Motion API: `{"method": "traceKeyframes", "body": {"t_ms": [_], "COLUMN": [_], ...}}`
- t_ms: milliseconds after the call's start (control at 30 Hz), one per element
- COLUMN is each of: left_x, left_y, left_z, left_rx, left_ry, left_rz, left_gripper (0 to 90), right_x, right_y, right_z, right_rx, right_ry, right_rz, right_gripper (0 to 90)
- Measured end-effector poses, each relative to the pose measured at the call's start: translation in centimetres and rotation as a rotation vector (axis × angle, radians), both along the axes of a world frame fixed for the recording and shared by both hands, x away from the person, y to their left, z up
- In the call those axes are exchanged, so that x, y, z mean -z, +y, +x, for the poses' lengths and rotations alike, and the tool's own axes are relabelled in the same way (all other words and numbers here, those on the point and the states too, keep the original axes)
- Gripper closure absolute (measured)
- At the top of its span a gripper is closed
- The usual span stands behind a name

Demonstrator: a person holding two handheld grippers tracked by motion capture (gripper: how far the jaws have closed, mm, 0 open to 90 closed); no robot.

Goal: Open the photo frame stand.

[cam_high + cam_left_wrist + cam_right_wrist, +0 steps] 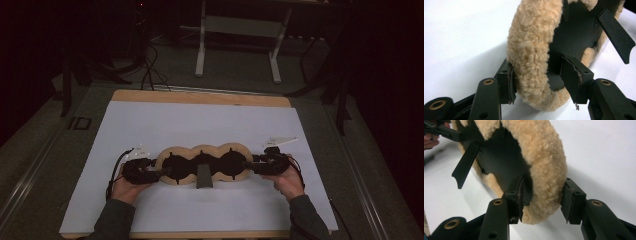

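The fleece-trimmed three-lobed cover [202, 164] lies flat on the white bench [150, 125], a black strap [203, 176] poking out from its near edge. Left claw [156, 173] straddles its left end, one pad touching fleece, the other clear. Right claw [250, 166] straddles the right end, inner pad touching, outer pad off.

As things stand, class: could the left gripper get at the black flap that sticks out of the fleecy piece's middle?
Probably yes. The left gripper straddles the fleecy piece's left end, and the black flap juts out over bare white sheet, with nothing between them; it must let go first.
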State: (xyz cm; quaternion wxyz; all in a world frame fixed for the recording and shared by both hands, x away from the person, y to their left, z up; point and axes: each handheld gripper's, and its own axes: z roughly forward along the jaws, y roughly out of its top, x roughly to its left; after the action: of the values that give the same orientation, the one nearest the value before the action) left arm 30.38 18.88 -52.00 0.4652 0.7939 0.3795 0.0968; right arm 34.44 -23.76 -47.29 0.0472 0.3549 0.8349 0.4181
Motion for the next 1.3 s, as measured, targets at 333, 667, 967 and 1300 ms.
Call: {"method": "traceKeyframes", "body": {"t_ms": [333,667,967,1300], "left_x": [-0.6,-0.9,-1.0,-1.1], "left_y": [-0.2,-0.1,-0.3,-0.5], "left_z": [-0.3,-0.2,-0.3,0.8], "left_rx": [-0.018,-0.063,-0.088,-0.089], "left_ry": [-0.059,-0.119,-0.183,-0.239], "left_rz": [0.032,0.032,0.066,0.086], "left_gripper": [50.9,50.7,50.6,50.2], "right_x": [0.0,0.3,0.8,0.7], "right_y": [0.2,0.8,1.2,1.3], "right_z": [0.2,0.9,1.6,1.9], "right_rx": [0.015,0.044,0.063,0.08], "right_ry": [-0.005,-0.012,-0.017,-0.067], "right_rz": [-0.001,0.006,0.013,0.015], "right_gripper": [53.3,50.5,48.2,48.0]}}
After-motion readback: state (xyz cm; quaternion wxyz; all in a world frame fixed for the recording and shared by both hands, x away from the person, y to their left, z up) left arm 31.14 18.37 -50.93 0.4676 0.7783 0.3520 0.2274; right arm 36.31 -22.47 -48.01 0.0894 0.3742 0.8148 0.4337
